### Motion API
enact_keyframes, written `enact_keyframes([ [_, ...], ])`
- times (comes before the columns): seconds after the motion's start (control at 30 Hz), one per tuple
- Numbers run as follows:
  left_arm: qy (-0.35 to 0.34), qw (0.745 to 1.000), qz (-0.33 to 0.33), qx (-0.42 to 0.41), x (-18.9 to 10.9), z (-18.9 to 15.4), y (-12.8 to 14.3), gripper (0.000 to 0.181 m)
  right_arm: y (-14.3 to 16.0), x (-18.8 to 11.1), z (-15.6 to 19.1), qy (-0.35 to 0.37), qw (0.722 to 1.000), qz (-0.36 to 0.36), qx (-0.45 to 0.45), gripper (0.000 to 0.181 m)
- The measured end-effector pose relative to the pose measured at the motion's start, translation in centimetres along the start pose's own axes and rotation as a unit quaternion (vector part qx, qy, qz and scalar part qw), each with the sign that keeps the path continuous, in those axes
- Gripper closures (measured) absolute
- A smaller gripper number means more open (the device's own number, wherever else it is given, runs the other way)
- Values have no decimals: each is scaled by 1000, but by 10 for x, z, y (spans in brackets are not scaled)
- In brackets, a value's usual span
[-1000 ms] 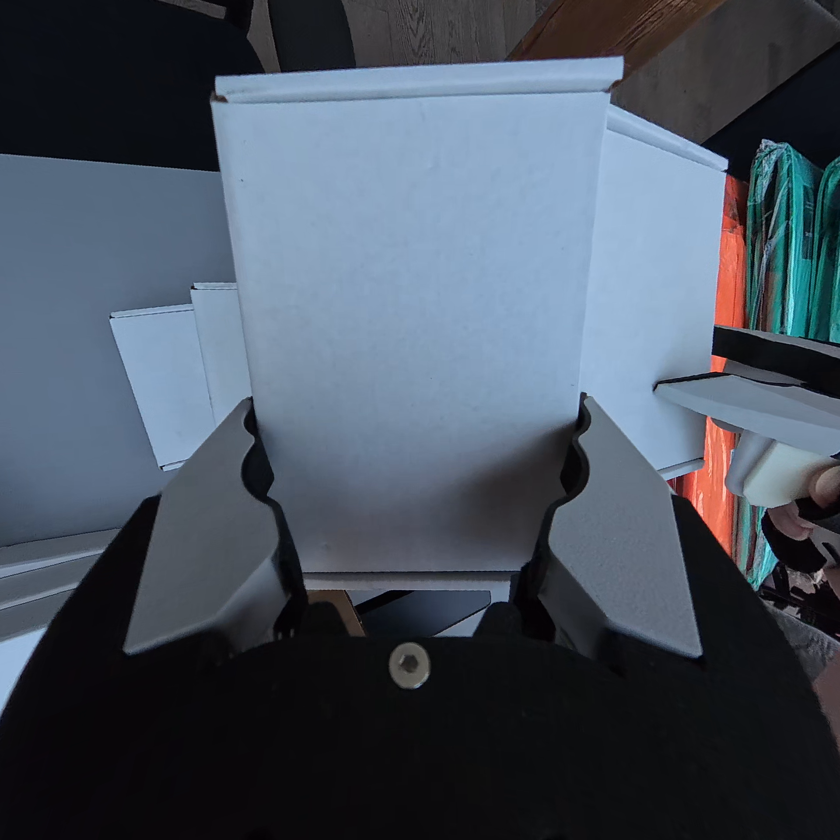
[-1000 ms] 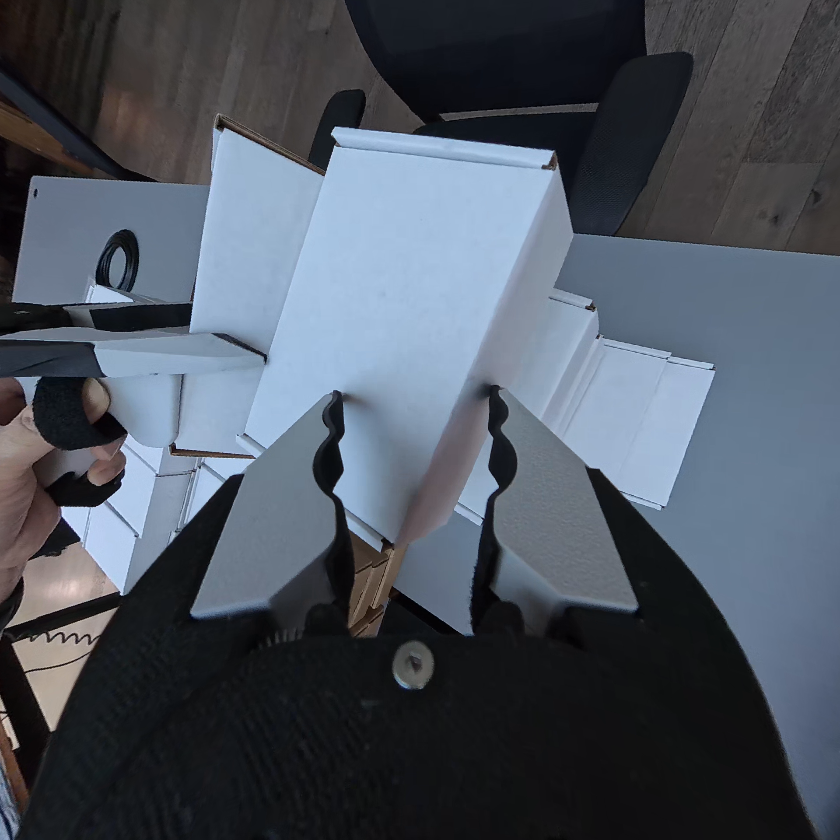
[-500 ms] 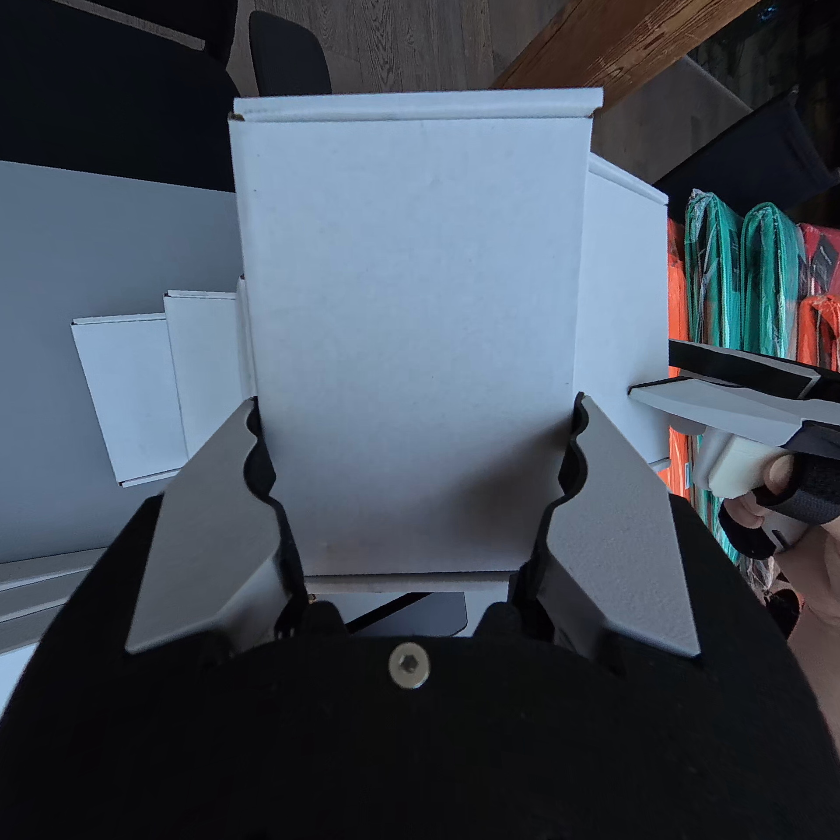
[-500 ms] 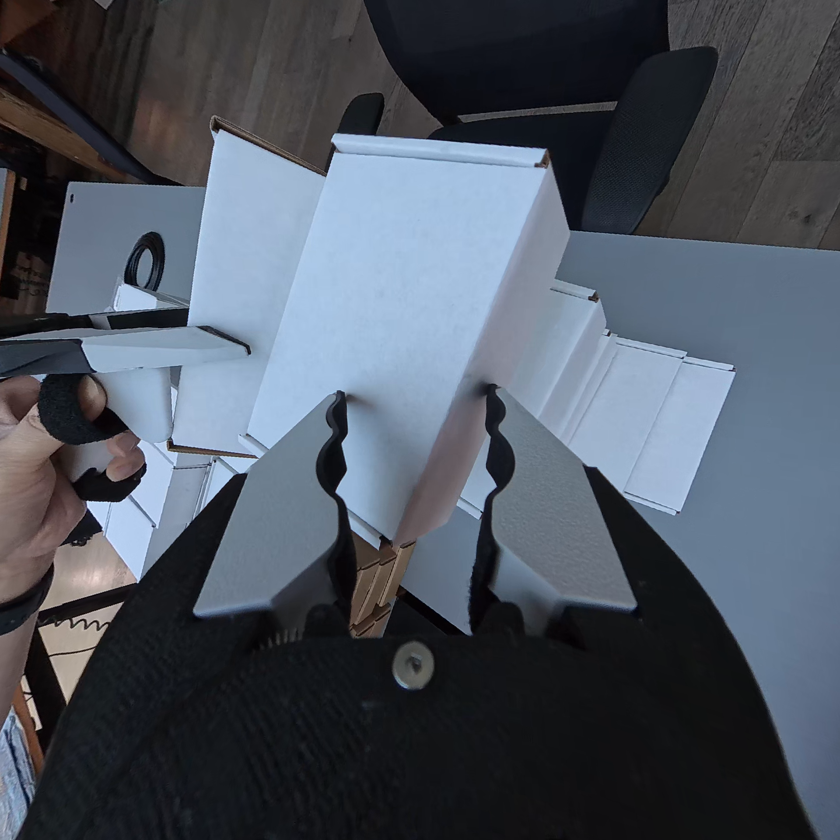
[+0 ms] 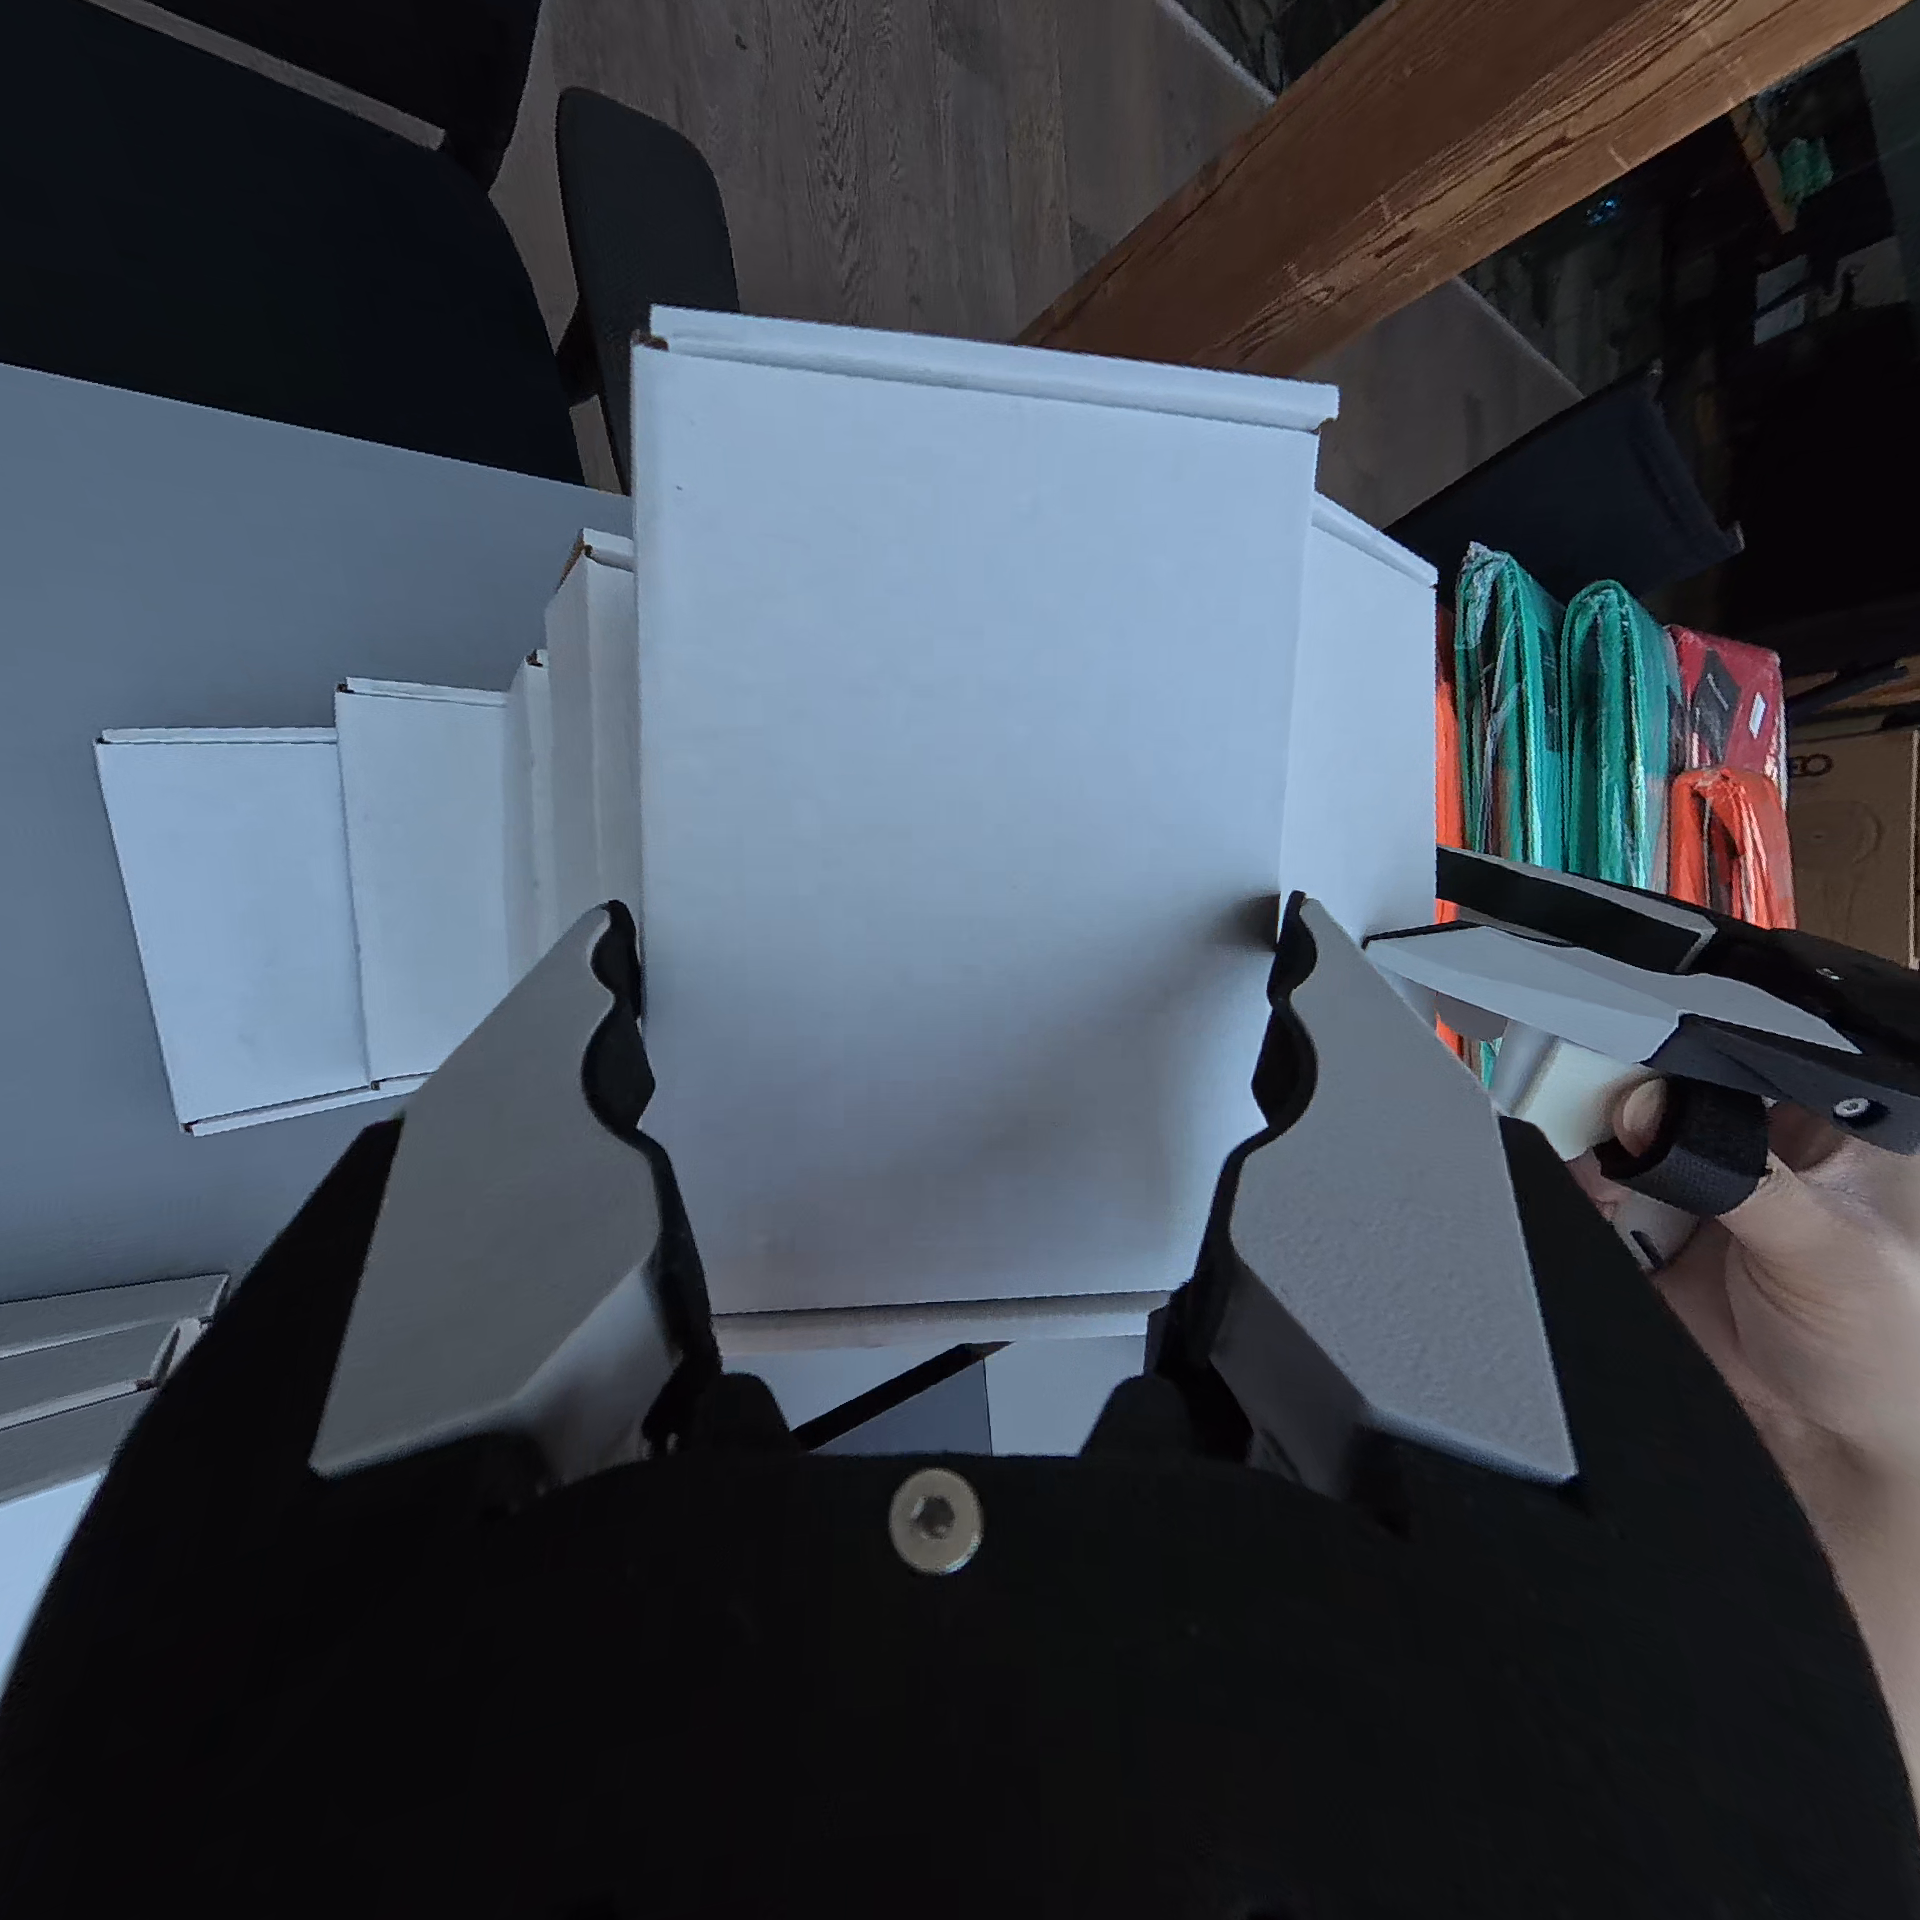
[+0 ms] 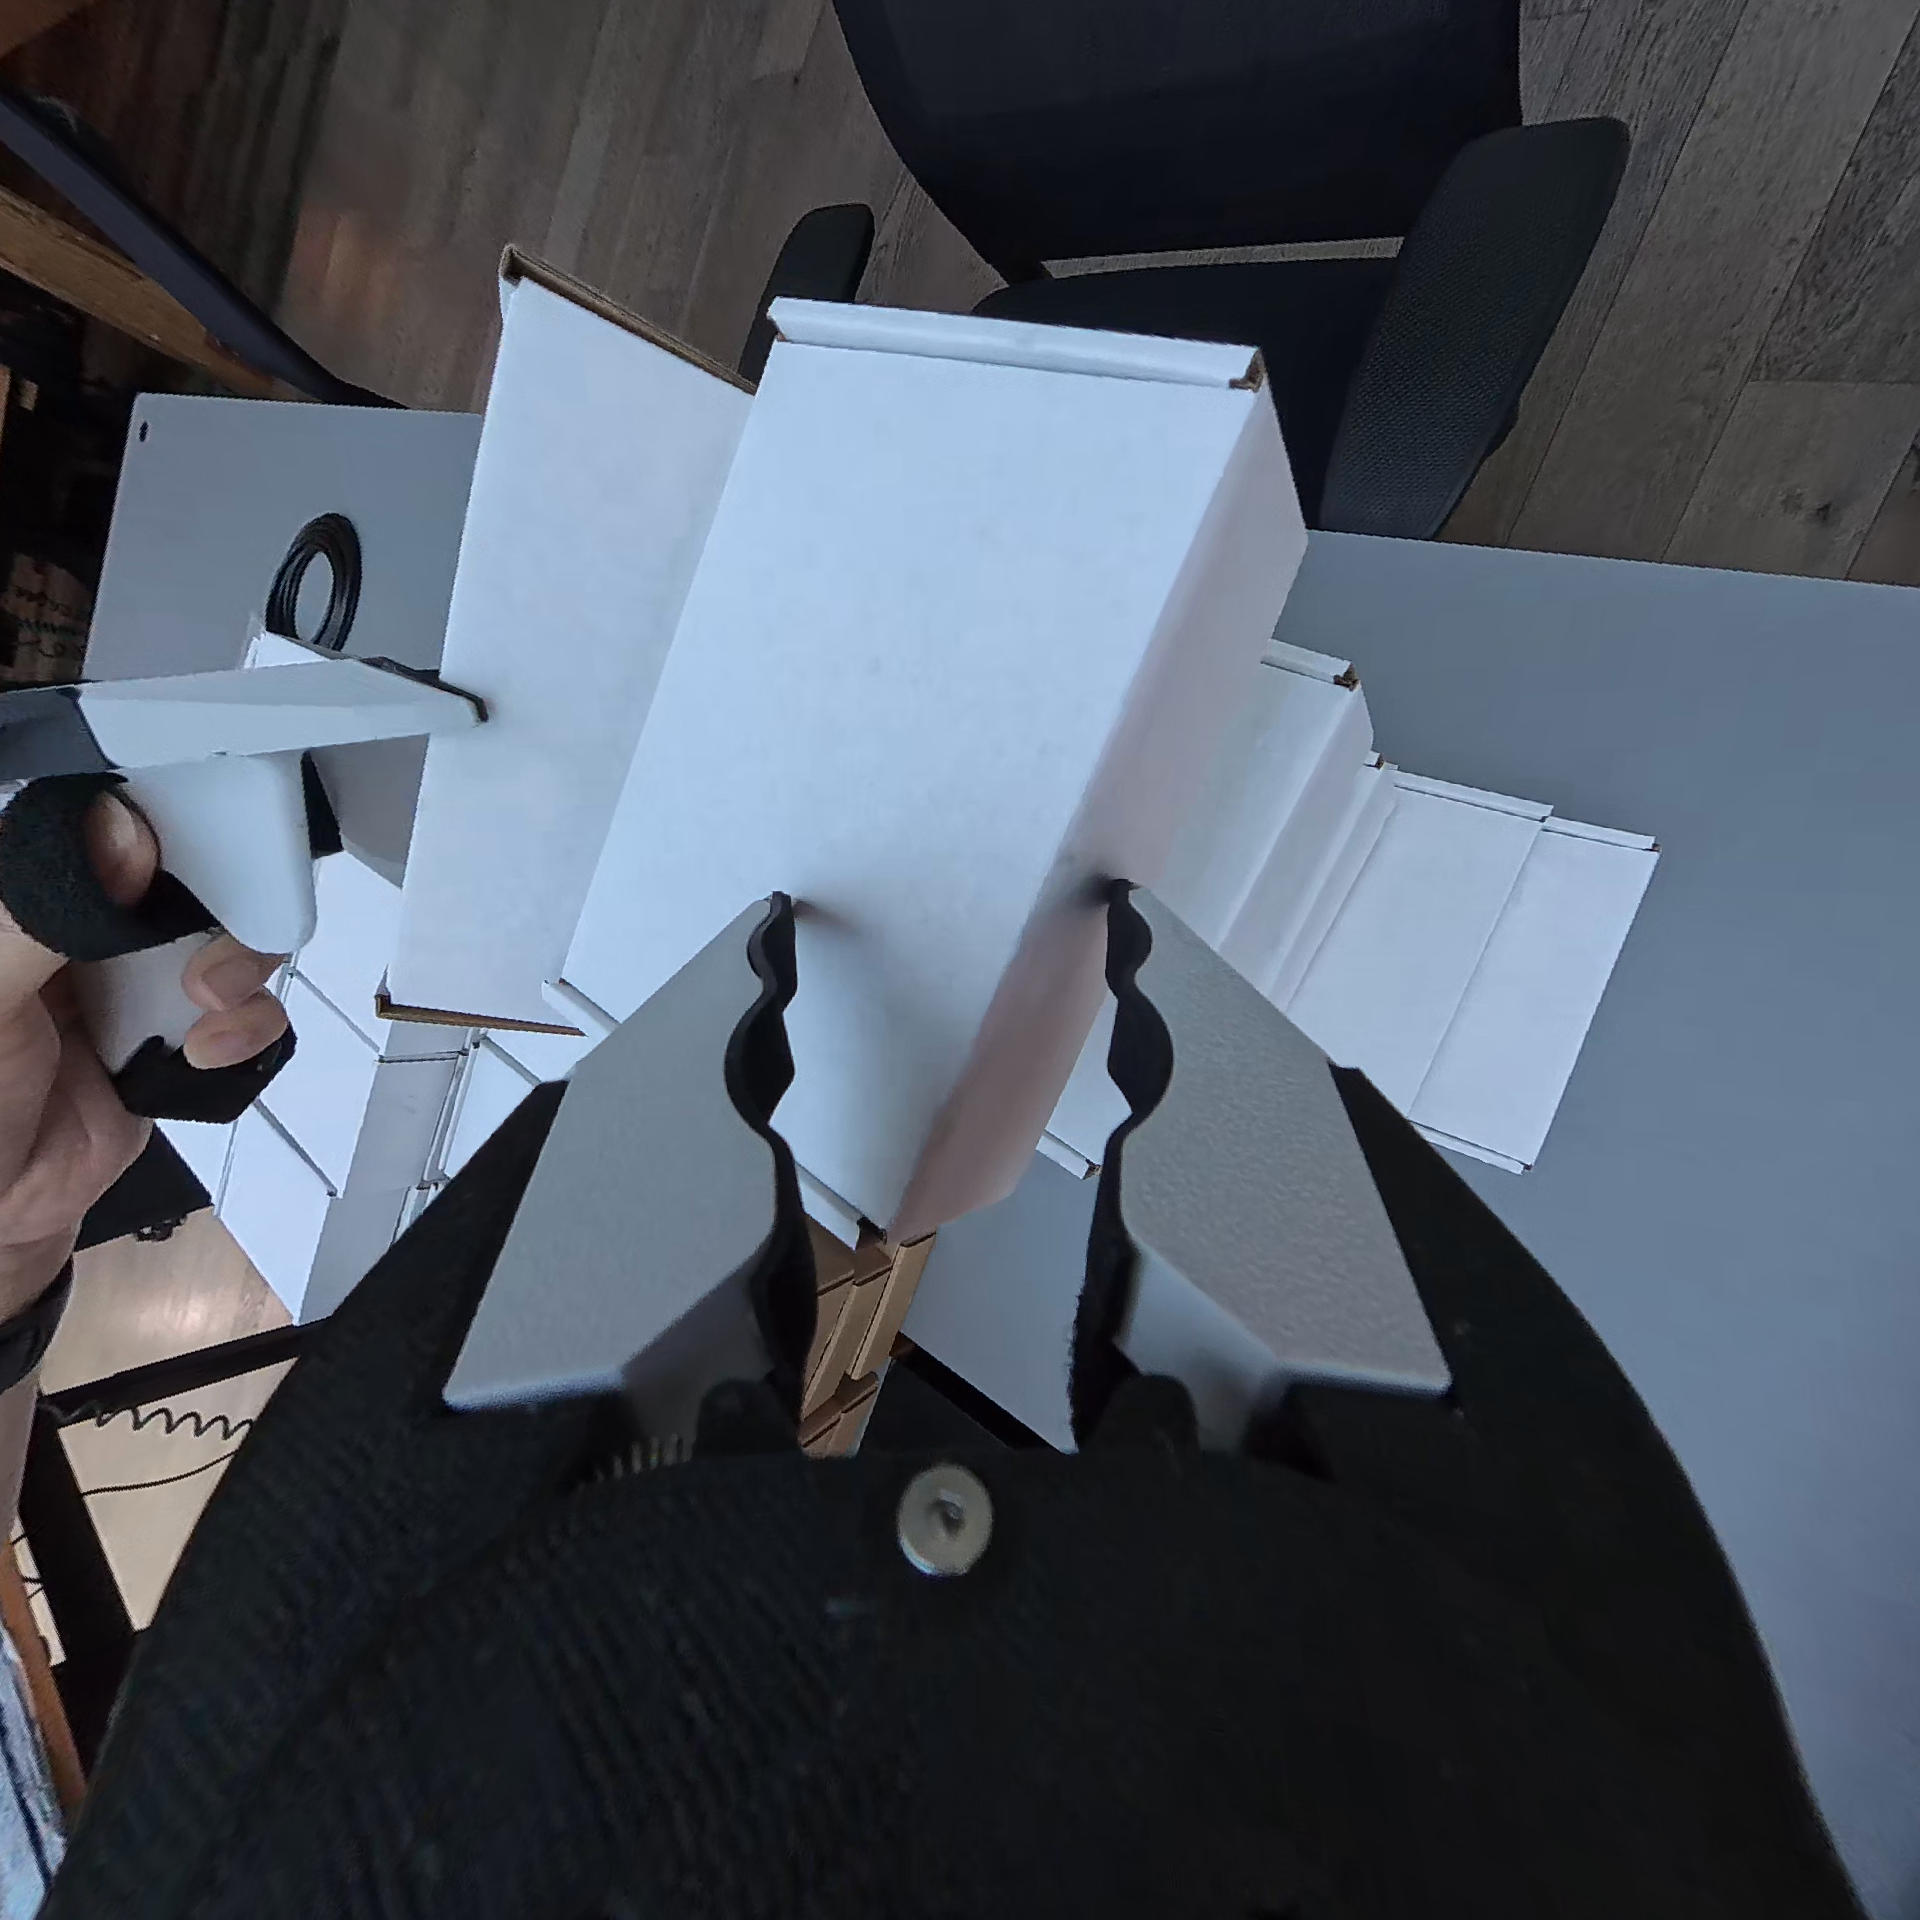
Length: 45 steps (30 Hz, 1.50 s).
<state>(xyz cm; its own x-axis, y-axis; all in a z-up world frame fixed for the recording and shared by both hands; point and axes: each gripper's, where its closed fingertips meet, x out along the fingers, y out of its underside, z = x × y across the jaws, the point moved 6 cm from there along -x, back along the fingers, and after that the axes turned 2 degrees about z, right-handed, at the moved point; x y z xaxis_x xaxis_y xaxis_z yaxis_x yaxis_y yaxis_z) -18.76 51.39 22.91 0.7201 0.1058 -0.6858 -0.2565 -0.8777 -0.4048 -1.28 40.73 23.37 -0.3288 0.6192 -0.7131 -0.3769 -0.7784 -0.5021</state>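
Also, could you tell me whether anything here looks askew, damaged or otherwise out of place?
Nothing looks damaged or spilled. The one untidy spot is the row of white boxes on the grey table: they lie fanned in overlapping steps rather than squared up. The box held by the right gripper looks intact.

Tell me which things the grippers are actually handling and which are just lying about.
Being handled: first white box, gripped by the left gripper; second white box, gripped by the right gripper.
Lying about: row of white boxes on the grey table; black chair; black ring; green and orange bags.
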Motion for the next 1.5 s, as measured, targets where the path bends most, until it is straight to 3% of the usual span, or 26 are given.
enact_keyframes([
  [0.37, -17, 999, -31, 7, 0, 2, -2, 64, -3, 1, 2, 3, 1000, -1, -4, 123],
  [0.53, -89, 993, -27, 66, 1, 1, -4, 64, -1, 2, 4, -7, 1000, 3, -6, 124],
  [0.67, -99, 992, -31, 72, 2, -4, -6, 65, 0, 1, 4, -6, 1000, 3, -6, 124],
  [0.87, -77, 994, -51, 49, -3, -5, -9, 73, 0, 0, 3, -3, 1000, -3, -10, 124],
  [1.03, -97, 992, -50, 58, -5, 3, -6, 93, -1, 0, 5, 2, 1000, -6, -15, 124],
  [1.5, -167, 971, -52, 162, -1, -15, -2, 86, -3, 1, 9, 20, 999, 3, -28, 121],
])
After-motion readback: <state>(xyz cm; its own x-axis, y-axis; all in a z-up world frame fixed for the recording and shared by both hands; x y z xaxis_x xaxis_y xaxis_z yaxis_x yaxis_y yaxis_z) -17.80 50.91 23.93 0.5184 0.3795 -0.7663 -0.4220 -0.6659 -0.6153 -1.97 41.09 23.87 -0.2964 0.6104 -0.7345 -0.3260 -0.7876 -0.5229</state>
